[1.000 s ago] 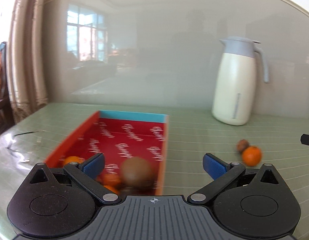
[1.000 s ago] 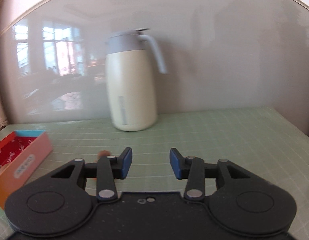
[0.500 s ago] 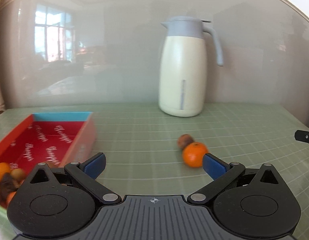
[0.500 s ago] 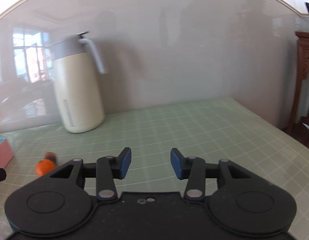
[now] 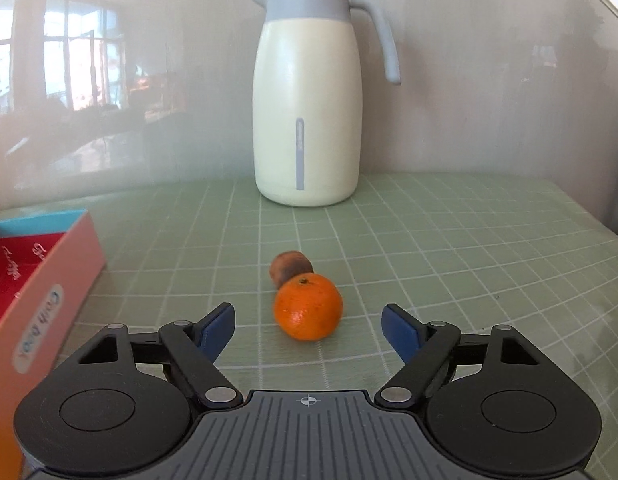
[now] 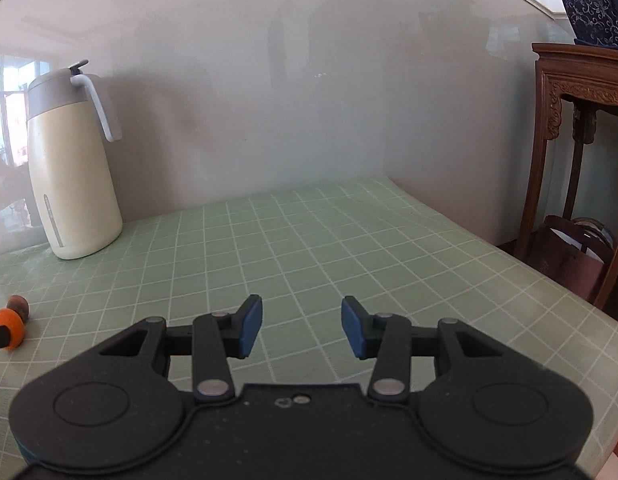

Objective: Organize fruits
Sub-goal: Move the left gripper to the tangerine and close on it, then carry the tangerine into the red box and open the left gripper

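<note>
An orange tangerine (image 5: 307, 306) lies on the green checked tablecloth (image 5: 449, 248), touching a small brown fruit (image 5: 289, 268) just behind it. My left gripper (image 5: 309, 330) is open and empty, its blue pads either side of the tangerine, a little short of it. A red box (image 5: 49, 280) with a pink outer wall stands at the left. My right gripper (image 6: 301, 326) is open and empty over bare cloth. The tangerine (image 6: 7, 326) and the brown fruit (image 6: 20, 305) also show at the far left of the right wrist view.
A cream jug with a grey lid and handle (image 5: 307, 96) stands against the wall behind the fruits; it also shows in the right wrist view (image 6: 69, 168). The table's right edge (image 6: 549, 276) drops off beside a dark wooden stand (image 6: 581, 128).
My left gripper has swung right, away from the box of fruits, and now faces the tangerine centred between its pads. My right gripper has swung right, away from the jug.
</note>
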A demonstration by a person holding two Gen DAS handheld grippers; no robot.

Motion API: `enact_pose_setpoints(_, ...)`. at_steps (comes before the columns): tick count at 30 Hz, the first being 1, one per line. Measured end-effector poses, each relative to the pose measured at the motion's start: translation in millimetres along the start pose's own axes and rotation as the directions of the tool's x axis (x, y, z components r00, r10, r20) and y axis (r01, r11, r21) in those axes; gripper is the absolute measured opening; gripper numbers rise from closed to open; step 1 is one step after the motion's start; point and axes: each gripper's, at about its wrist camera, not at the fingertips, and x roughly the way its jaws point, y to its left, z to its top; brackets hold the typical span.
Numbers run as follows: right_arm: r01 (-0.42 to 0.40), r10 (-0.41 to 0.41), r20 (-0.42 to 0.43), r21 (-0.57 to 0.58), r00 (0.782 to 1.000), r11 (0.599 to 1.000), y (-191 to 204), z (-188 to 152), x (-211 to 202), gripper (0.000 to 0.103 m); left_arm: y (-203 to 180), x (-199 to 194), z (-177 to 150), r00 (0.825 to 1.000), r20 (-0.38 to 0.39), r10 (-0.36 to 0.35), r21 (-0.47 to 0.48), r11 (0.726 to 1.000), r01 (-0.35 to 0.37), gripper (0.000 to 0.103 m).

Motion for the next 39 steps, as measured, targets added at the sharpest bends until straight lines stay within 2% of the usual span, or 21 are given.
enact_pose_setpoints(6, -0.011, 0.011, 0.002, 0.011, 1.000, 1.000, -2, 2, 0, 0.044, -2, 11, 1, 1.000, -0.012, 0.015, -0.025, 1.000, -0.015, 0.075)
enact_pose_setpoints(10, -0.014, 0.014, 0.001, 0.010, 1.000, 1.000, -2, 2, -2, 0.044, -1, 19, 2, 0.999, -0.032, 0.020, -0.040, 0.999, -0.021, 0.052)
enact_pose_setpoints(13, -0.010, 0.010, -0.004, 0.013, 1.000, 1.000, -3, 2, 0, 0.045, 0, 22, 1, 0.999, -0.051, 0.013, -0.050, 0.999, -0.016, 0.043)
enact_pose_setpoints(20, -0.013, 0.013, -0.007, 0.023, 1.000, 1.000, 0, 4, 1, 0.045, 1, 14, 3, 1.000, -0.026, -0.008, -0.056, 0.998, 0.007, 0.042)
enact_pose_setpoints(26, -0.027, 0.027, -0.013, 0.025, 1.000, 0.999, 8, 6, 2, 0.045, 2, -8, 3, 1.000, 0.020, -0.015, -0.012, 1.000, 0.015, 0.042)
enact_pose_setpoints(39, -0.095, 0.095, -0.017, 0.018, 0.995, 0.995, 50, 11, -1, 0.046, 42, -56, 4, 0.996, 0.087, 0.003, -0.006, 1.000, -0.003, 0.042)
